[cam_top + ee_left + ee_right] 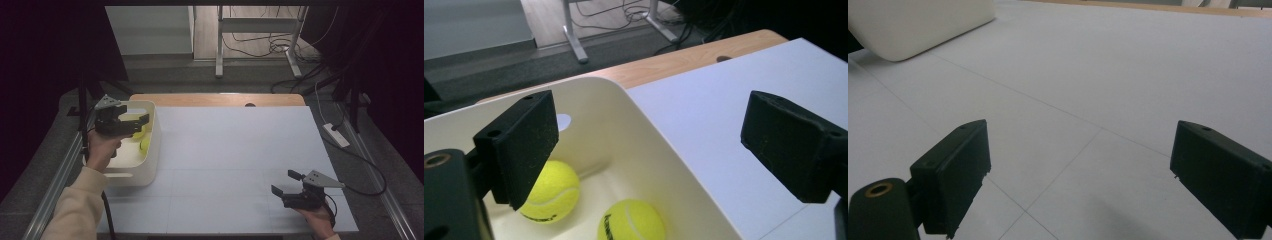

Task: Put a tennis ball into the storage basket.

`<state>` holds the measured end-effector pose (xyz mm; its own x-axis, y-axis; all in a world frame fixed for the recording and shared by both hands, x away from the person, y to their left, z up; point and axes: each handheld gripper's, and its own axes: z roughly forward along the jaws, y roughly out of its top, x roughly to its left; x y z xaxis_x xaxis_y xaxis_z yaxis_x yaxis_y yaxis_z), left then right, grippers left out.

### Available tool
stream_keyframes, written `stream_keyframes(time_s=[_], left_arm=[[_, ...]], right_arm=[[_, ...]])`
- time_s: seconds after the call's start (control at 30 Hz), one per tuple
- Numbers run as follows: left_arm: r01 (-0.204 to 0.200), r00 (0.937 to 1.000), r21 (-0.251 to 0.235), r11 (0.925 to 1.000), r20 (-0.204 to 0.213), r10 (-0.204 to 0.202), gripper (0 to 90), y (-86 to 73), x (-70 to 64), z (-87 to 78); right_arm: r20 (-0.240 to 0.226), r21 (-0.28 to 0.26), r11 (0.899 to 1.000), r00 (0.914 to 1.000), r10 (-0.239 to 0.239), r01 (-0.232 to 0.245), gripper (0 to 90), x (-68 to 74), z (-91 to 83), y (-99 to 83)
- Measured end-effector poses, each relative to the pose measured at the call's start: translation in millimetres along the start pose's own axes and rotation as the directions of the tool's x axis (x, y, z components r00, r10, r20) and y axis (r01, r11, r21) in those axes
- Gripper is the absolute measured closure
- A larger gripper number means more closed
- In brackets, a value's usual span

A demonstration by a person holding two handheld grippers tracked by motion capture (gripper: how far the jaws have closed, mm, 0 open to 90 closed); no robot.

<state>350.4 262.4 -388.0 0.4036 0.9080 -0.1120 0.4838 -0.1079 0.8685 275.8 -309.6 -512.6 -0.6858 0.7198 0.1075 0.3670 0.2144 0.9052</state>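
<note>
Left gripper (131, 121): jaws spread wide, nothing between them, touching nothing; it hangs over the white bin at the left of the high view.
Left gripper, own view (649, 150): the two black pads stand far apart; the bin's right wall passes under the gap between them.
Tennis balls: two yellow balls lie on the bin floor, one (549, 192) partly behind the left pad, the other (631, 221) at the bottom middle of that frame. In the high view they show as yellow patches (143, 140) below the jaws.
Direction: the balls lie below and a little to the left of the open jaws. A ball has no long axis, so the jaw angle matters little.
White bin (152, 150): stands on the white table cover, left side of the frame, handle cut-out in its far wall.
Nearer hand: the left one, clearly.
Right gripper (287, 183): also released and empty, low over the bare table (235, 150) at the lower right, well apart from the bin.
Likely move: lower the left gripper into the bin, shifted left to clear the wall.
</note>
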Motion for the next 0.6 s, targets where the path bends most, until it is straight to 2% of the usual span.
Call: stream_keyframes(time_s=[0.33,0.6], left_arm=[[-0.002,0.9988,-0.022,0.9998,0.049,0.003,7.6,-2.0,-3.6,1.0],[-0.009,0.9951,-0.046,0.9989,0.098,0.013,7.9,-5.0,-14.7,-3.7]], right_arm=[[-0.005,-0.007,1.000,1.0000,0.000,0.000,9.2,-1.2,0.3,0.5],[-0.011,-0.007,1.000,0.9999,-0.001,0.001,9.2,-1.0,-0.5,0.5]])
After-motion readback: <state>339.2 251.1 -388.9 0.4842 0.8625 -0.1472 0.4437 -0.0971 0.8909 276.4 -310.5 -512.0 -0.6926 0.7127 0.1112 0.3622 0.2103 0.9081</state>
